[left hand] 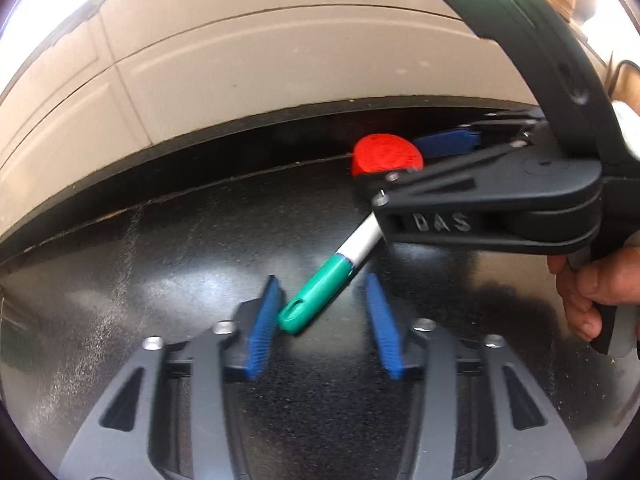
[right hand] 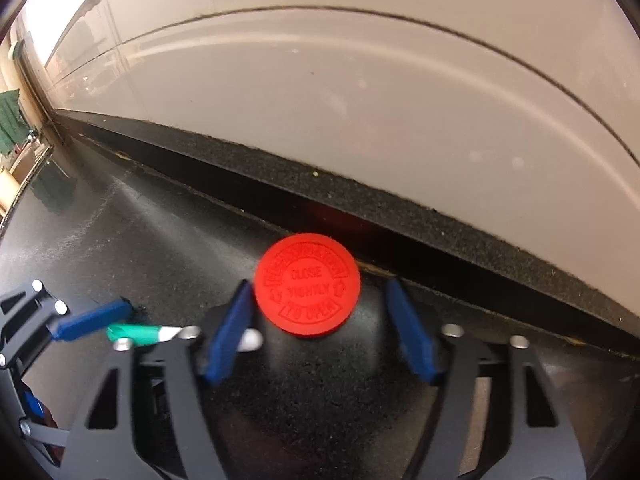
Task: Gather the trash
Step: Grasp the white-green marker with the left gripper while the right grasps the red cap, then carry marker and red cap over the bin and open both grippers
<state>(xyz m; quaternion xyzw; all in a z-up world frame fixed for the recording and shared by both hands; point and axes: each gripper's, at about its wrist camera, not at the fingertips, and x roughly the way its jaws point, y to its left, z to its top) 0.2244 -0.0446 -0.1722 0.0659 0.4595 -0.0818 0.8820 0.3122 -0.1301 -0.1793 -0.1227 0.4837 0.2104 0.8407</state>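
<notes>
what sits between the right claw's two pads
The red cap, touching the left pad but apart from the other; bare black counter around it, in the right wrist view.

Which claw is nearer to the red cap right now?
Right. The right claw straddles the red cap, one finger at each side, not yet pressing. The left claw sits farther off, around the green marker.

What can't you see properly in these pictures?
- Left wrist view: the marker has its white end hidden behind the right gripper.
- Left wrist view: the red cap is partly covered by that gripper.
- Right wrist view: the cap's outer ring of words is too blurry to read.
- Right wrist view: the marker is mostly hidden behind fingers.
</notes>
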